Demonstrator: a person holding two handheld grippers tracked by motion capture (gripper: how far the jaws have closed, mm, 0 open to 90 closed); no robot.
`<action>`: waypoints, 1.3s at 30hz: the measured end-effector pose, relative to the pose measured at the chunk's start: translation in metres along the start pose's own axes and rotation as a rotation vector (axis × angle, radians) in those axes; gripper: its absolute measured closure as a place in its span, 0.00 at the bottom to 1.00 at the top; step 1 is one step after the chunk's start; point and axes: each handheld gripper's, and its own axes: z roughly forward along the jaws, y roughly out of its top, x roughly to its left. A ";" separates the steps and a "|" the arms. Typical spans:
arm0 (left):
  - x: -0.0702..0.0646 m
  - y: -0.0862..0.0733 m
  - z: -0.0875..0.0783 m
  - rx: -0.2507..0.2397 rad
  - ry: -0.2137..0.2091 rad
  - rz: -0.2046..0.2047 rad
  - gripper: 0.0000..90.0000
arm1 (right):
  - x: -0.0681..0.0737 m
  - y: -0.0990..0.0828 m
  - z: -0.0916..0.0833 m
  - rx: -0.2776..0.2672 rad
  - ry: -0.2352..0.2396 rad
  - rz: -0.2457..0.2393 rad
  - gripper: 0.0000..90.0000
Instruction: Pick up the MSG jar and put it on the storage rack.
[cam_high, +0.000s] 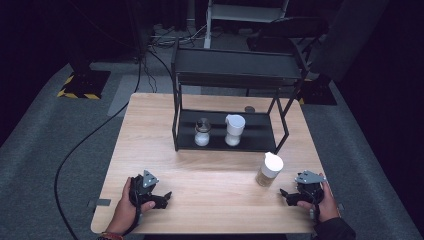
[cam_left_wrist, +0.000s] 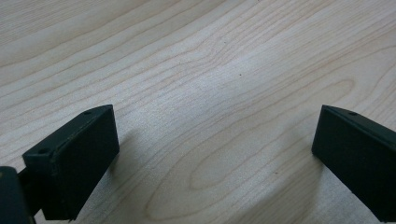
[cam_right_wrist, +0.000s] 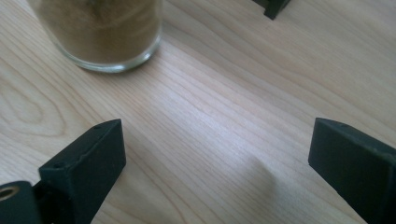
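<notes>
While both grippers' jaws gape empty: three jars, perhaps a fourth behind, one rack (cam_high: 227, 75).

Glass jar (cam_high: 269, 170), white lid, brown powder inside, upright on table near front-right edge.

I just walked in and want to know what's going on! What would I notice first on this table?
Your eye lands on the black metal rack at the table's far side, with two white-filled jars side by side on its lower shelf. Nearer, a glass jar of brown powder with a white lid stands alone on the wood. The right hand-held gripper, jaws open, sits just beside it; the left hand-held gripper rests open at the near left.
</notes>
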 end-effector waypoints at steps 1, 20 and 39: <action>0.000 0.000 0.000 0.000 0.000 0.000 0.01 | -0.002 -0.002 0.001 0.000 0.006 0.008 0.04; 0.000 0.000 0.000 0.000 0.000 0.000 0.01 | -0.034 -0.021 0.007 -0.026 0.112 0.146 0.00; 0.001 0.000 0.000 0.001 -0.002 0.005 0.01 | -0.034 -0.021 0.007 -0.028 0.112 0.148 0.00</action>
